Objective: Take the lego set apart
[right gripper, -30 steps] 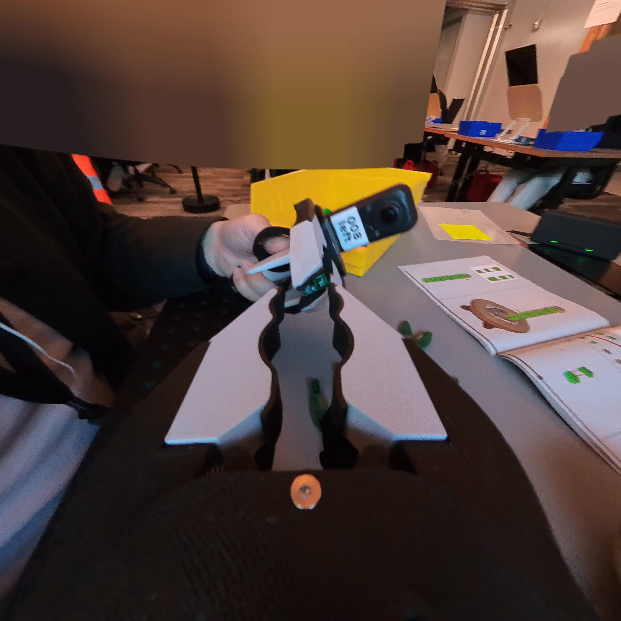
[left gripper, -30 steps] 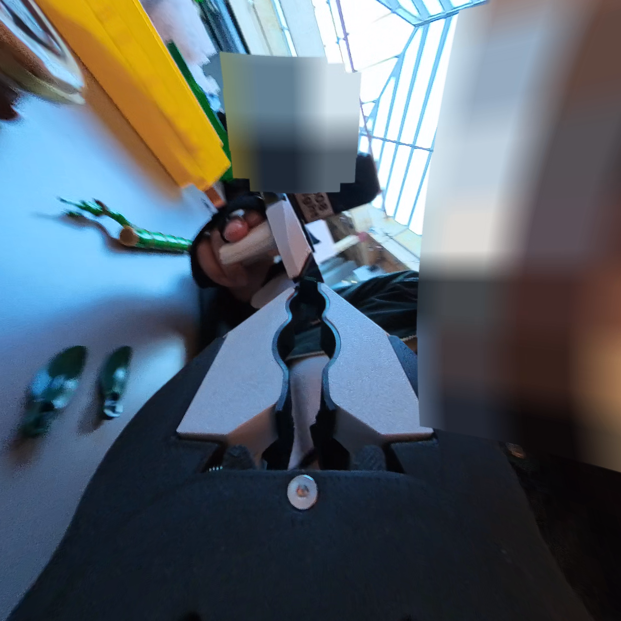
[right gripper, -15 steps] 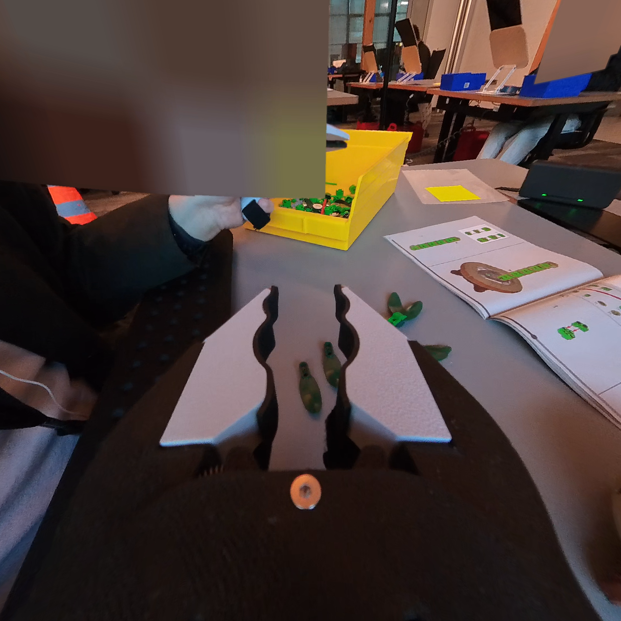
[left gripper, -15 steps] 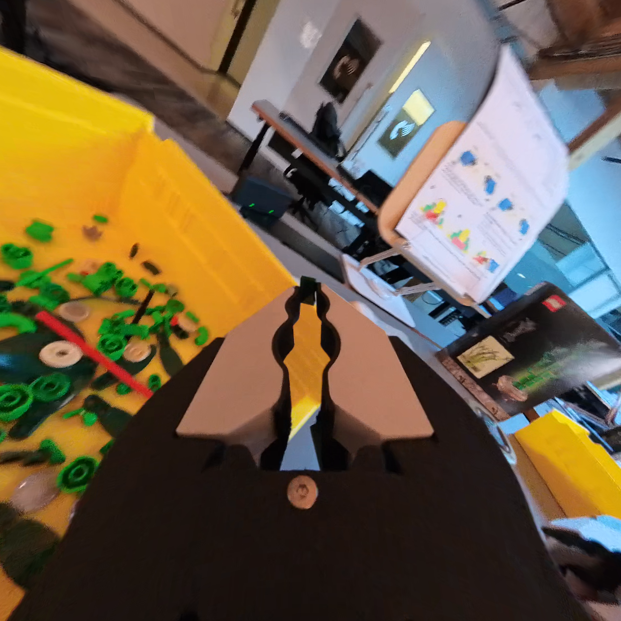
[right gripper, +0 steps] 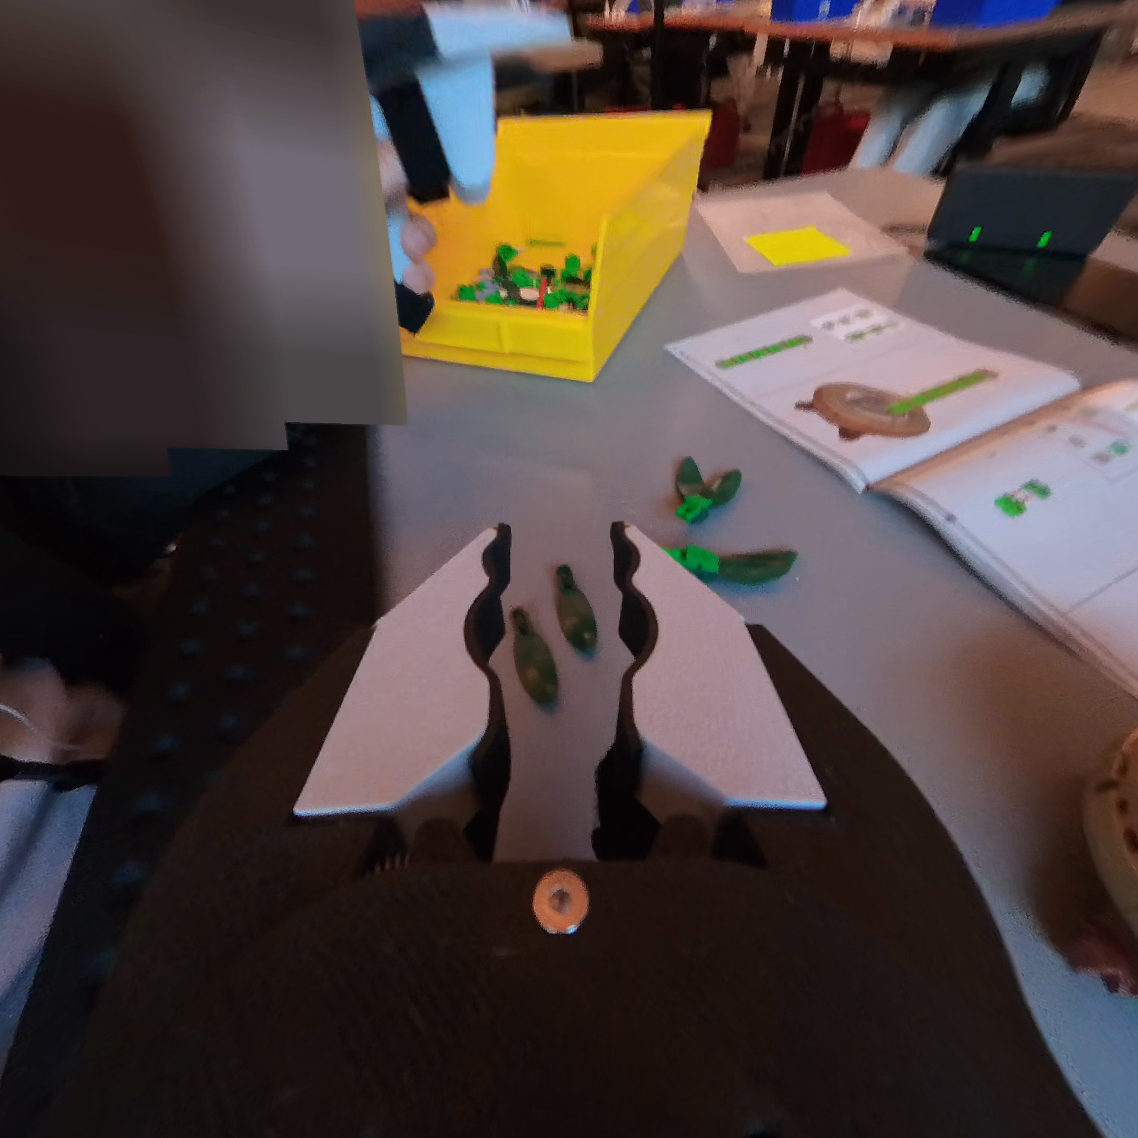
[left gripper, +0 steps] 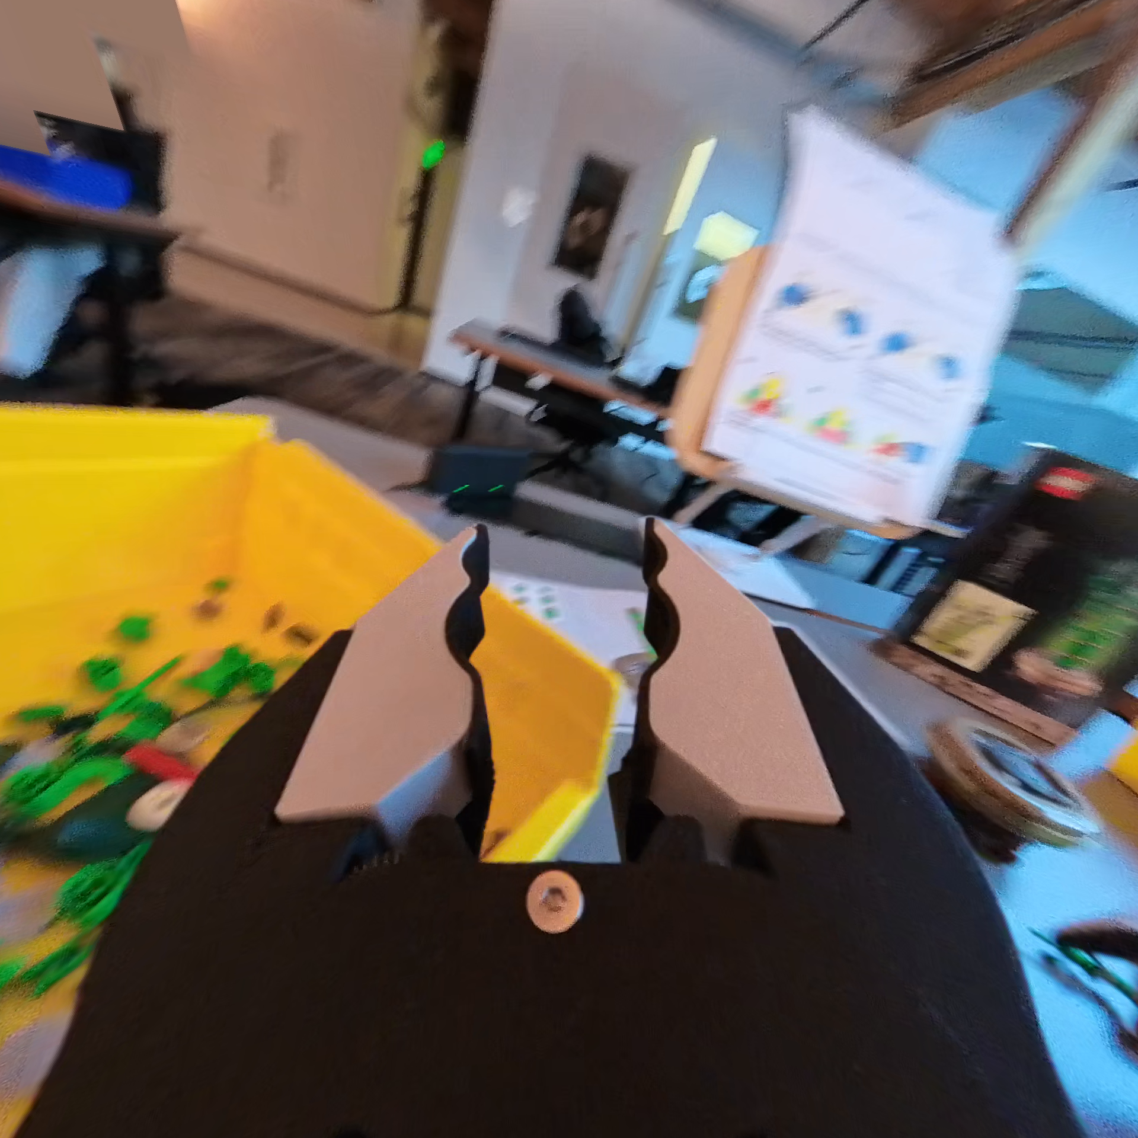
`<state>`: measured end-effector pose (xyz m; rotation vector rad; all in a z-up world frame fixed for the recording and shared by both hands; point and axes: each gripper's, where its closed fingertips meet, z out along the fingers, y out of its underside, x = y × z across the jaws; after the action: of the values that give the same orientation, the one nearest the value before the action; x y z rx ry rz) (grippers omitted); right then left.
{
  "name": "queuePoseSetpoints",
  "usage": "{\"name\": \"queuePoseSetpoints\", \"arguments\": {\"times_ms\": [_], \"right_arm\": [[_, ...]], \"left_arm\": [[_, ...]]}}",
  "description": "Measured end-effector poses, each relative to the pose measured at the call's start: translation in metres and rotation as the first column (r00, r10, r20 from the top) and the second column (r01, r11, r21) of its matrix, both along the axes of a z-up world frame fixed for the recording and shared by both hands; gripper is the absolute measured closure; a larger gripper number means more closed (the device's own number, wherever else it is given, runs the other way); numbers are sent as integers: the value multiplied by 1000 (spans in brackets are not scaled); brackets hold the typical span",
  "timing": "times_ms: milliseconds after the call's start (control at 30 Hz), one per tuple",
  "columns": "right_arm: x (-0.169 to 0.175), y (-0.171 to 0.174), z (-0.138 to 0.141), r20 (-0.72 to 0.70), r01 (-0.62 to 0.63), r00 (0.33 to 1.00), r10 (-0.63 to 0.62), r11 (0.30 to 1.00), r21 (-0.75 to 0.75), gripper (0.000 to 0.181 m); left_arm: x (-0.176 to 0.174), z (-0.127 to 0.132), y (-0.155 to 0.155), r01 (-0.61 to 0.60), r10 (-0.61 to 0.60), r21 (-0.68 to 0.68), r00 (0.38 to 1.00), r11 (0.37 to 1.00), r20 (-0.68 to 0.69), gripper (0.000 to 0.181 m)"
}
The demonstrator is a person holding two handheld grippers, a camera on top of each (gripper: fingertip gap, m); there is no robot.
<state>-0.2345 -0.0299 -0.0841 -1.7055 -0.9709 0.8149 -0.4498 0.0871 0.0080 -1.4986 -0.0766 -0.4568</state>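
Observation:
My left gripper (left gripper: pixel 561 536) is open and empty above the near right corner of the yellow bin (left gripper: pixel 332 554), which holds several loose green lego pieces (left gripper: pixel 123 690). It also shows in the right wrist view (right gripper: pixel 456 141), held over the bin (right gripper: pixel 622 295). My right gripper (right gripper: pixel 559 531) is open and empty, low over the grey table (right gripper: pixel 492 443). Two dark green leaf pieces (right gripper: pixel 576 609) lie on the table between its fingers. Two leaf clusters with bright green joints (right gripper: pixel 708 489) lie just right of its tip.
An open instruction booklet (right gripper: pixel 893 400) lies to the right on the table. A round brown lego base (left gripper: pixel 1010 782) sits at the right; its edge shows in the right wrist view (right gripper: pixel 1114 819). A black box with green lights (right gripper: pixel 1034 240) stands at the back right.
My left gripper swung from in front of the right gripper to over the yellow bin and opened; the small green piece at its tips is gone. My right gripper lowered toward the two leaves.

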Motion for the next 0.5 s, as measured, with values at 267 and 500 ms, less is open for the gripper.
{"name": "queuePoseSetpoints", "arguments": {"times_ms": [267, 500], "right_arm": [[0, -6, -48, 171, -8, 984, 43, 980, -201, 162], [-3, 0, -72, 301, 38, 953, 34, 972, -231, 161]], "left_arm": [[138, -8, -49, 649, -645, -11, 754, 760, -126, 152], [194, -84, -92, 819, -913, -424, 405, 387, -49, 167]]}}
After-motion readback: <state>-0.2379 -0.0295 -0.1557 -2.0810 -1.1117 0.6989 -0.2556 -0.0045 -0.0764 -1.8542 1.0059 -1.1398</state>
